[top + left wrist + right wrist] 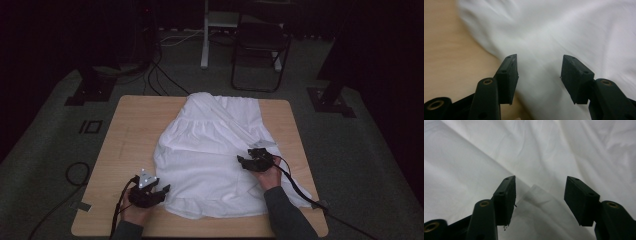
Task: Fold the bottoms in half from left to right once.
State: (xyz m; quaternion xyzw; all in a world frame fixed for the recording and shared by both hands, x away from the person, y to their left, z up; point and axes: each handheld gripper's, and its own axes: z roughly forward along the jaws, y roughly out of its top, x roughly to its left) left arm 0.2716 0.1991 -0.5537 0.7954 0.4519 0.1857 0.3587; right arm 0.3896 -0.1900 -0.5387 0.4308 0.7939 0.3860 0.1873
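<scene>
A white garment (pixel 210 150) lies spread over the wooden table (pixel 130 130), its gathered hem toward the near edge. My left gripper (pixel 164 191) sits at the garment's lower left edge, open. In the left gripper view, my left gripper (pixel 540 67) has nothing gripped; white cloth (pixel 574 30) lies ahead and bare table (pixel 446 55) to the left. My right gripper (pixel 242 161) hovers over the garment's right side, open. Between the jaws of my right gripper (pixel 540 187), a folded corner of cloth (pixel 536 193) lies below, unpinched.
Bare wood runs along the table's left side and near edge. Beyond the far edge stand a dark folding chair (pixel 260 45) and a white post (pixel 205 35). Cables (pixel 75 172) lie on the dark carpet to the left.
</scene>
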